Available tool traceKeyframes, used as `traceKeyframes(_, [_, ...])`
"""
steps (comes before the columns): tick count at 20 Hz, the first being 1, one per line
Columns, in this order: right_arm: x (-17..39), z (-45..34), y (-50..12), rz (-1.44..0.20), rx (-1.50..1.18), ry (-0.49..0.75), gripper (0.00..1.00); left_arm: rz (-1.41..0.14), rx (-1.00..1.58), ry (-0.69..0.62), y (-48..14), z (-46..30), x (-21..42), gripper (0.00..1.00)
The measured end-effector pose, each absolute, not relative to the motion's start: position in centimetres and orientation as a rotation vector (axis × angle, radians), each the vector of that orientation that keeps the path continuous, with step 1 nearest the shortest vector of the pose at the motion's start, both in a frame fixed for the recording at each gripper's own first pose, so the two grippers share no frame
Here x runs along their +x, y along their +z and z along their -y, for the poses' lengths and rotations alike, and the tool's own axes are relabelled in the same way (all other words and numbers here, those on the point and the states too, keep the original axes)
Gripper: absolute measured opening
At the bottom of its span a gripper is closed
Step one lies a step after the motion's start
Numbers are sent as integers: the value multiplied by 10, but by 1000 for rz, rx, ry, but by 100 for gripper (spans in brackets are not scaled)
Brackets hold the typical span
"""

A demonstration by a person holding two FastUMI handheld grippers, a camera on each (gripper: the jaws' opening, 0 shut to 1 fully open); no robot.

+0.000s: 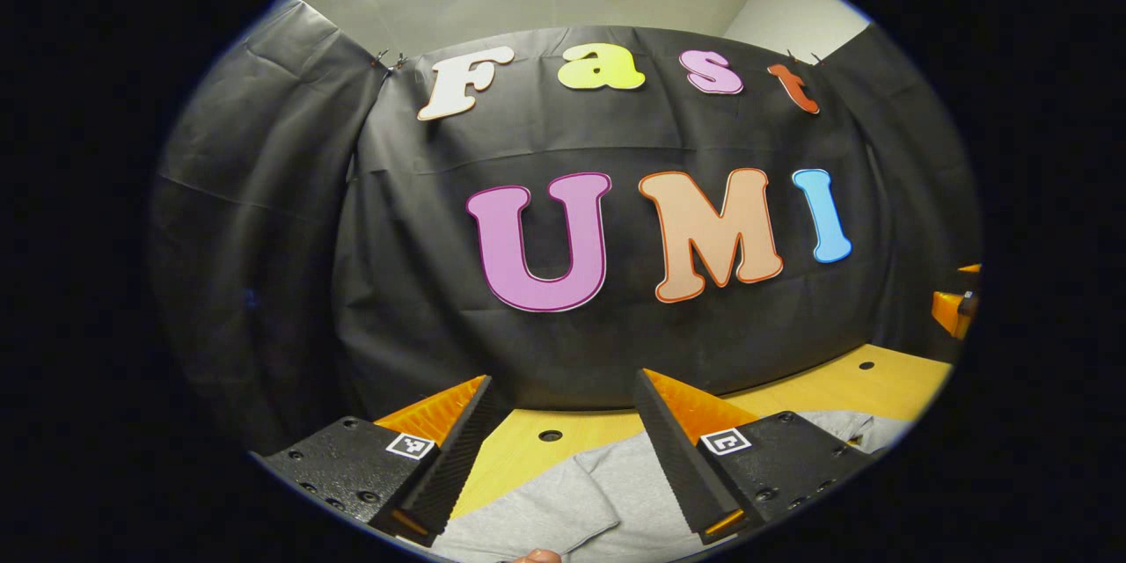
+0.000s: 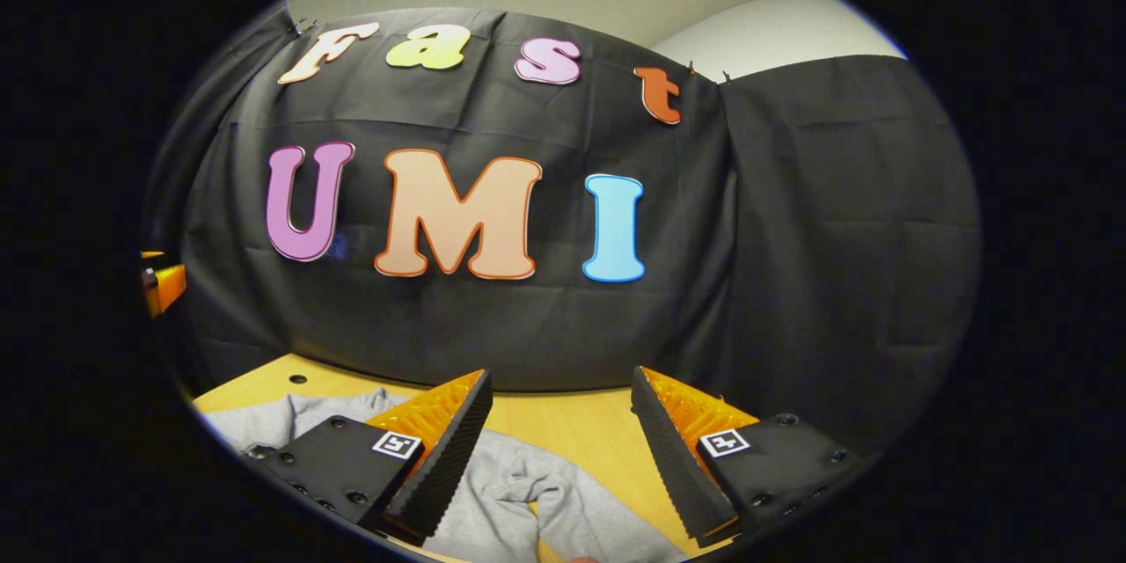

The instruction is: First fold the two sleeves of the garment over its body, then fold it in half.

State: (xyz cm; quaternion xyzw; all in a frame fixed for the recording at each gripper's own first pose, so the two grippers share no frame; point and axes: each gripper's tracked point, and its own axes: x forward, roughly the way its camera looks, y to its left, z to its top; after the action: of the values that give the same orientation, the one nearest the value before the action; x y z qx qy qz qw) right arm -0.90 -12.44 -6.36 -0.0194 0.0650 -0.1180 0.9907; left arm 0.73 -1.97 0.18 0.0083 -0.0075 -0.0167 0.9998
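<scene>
In the left gripper view, the left tool (image 1: 563, 449) hangs above the counter (image 1: 866, 383) with its fingers spread wide and nothing between them. Below the gap lies the grey garment (image 1: 589, 493), flat on the wood, reaching toward the right past the right finger. A fingertip (image 1: 537, 556) peeks in at the bottom edge.

In the right gripper view, the right tool (image 2: 559, 449) is also spread apart and holds nothing. The garment (image 2: 519, 493) lies on the counter (image 2: 581, 427) beneath it, rumpled, with a bunched part stretching left behind the left finger. The other tool's edge (image 2: 163, 286) shows far left, apart from the cloth.
</scene>
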Motion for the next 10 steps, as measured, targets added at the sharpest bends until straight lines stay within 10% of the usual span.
traceKeyframes(10, [-54, 189, -145, -351, -72, -281, 99, 13, 12, -41, 0, 30, 9, 93])
